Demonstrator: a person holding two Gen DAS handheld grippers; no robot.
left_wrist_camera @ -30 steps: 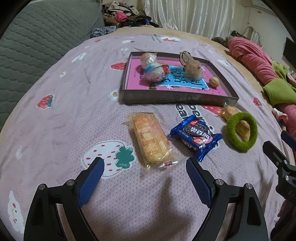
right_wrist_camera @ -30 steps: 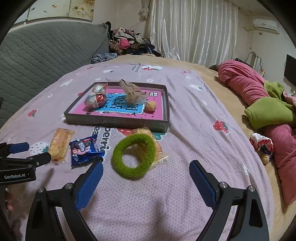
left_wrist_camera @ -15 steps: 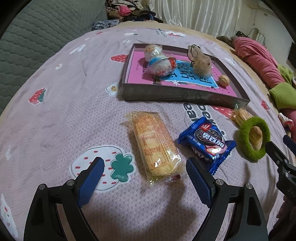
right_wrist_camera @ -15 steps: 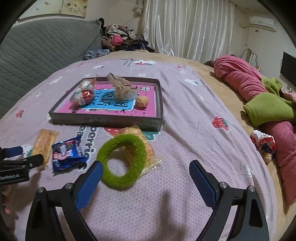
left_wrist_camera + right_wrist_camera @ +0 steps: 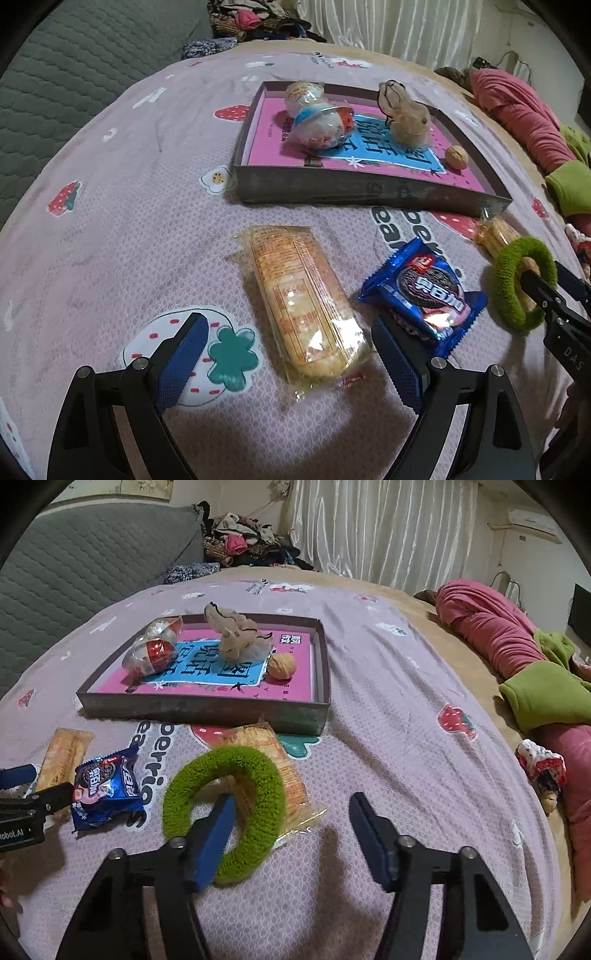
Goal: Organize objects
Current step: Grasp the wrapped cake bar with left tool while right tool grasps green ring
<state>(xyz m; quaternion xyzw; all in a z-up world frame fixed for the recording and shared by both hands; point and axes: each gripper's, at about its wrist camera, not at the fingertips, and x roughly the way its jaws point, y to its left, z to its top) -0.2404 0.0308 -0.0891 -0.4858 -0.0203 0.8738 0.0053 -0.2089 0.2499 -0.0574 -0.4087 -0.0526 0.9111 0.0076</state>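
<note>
Scrunchie [image 5: 225,812] soft, light — right gripper [image 5: 291,823] closing across its near-right band, one finger through the hole; left gripper [image 5: 291,347] wide.

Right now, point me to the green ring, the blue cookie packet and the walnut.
green ring [image 5: 266,775], right wrist view, on its fuzzy right-hand arc.
blue cookie packet [image 5: 424,291], left wrist view, on the printed cookie at the wrapper's middle.
walnut [image 5: 282,665], right wrist view, on the middle of its shell.

The left gripper [image 5: 284,354] hovers wide open over a clear-wrapped biscuit pack [image 5: 303,302] on the bed [image 5: 110,221], with a blue cookie packet [image 5: 424,291] beside it and a shallow box [image 5: 365,192] beyond.
</note>
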